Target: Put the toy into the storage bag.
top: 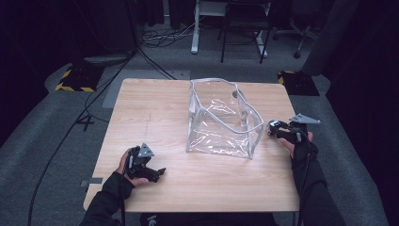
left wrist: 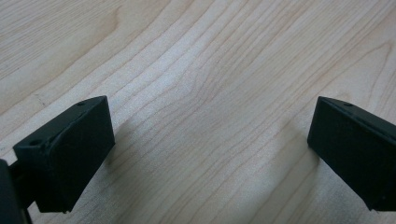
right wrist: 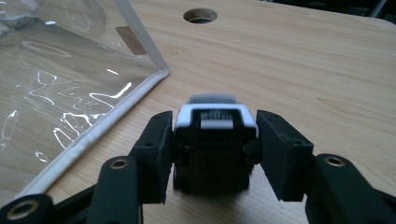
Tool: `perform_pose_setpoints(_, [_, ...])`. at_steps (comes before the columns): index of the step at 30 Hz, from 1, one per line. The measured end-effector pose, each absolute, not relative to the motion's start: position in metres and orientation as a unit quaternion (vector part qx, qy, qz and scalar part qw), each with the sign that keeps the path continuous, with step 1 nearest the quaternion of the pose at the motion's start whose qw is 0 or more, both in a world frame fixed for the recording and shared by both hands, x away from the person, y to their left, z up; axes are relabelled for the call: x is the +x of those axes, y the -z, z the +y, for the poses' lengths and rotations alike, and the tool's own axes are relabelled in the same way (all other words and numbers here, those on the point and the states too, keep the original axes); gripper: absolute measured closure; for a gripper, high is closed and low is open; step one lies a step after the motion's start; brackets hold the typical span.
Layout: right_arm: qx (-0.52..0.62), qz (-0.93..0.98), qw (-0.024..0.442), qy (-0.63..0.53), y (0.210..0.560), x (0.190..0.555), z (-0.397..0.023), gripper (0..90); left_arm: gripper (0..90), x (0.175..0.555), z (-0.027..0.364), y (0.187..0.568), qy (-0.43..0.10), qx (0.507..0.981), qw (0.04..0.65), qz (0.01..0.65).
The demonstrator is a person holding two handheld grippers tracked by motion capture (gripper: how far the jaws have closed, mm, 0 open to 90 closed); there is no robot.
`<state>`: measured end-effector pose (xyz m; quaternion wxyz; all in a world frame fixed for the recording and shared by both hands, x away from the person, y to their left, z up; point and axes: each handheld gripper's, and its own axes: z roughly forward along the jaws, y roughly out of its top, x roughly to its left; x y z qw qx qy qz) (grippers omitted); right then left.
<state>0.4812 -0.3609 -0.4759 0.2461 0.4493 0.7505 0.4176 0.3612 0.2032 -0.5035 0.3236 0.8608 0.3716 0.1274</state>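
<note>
Clamped between my right gripper (right wrist: 215, 140) jaws sits a small black-and-white stamp-like device (right wrist: 215, 122), just beside the clear bag (top: 221, 117); bagging it looks undone. My left gripper (top: 149, 173) rests on the table (top: 155, 108), jaws apart.

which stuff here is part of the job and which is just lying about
In the job:
- small black and white block, clamped in the right gripper
- clear plastic bag, standing open beside it

Lying about:
- left gripper, open over bare table
- cables on the floor

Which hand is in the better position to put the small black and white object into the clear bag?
Right: the right gripper already clamps the black and white object beside the clear bag. The left gripper rests open, farther away.
</note>
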Motion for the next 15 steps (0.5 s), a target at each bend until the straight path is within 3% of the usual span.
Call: perform_pose_setpoints(15, [0.44, 0.739, 0.251, -0.444, 0.448, 0.479, -0.361, 48.6, 0.8, 0.361, 0.203, 0.503, -0.126, 0.861, 0.323, 0.371])
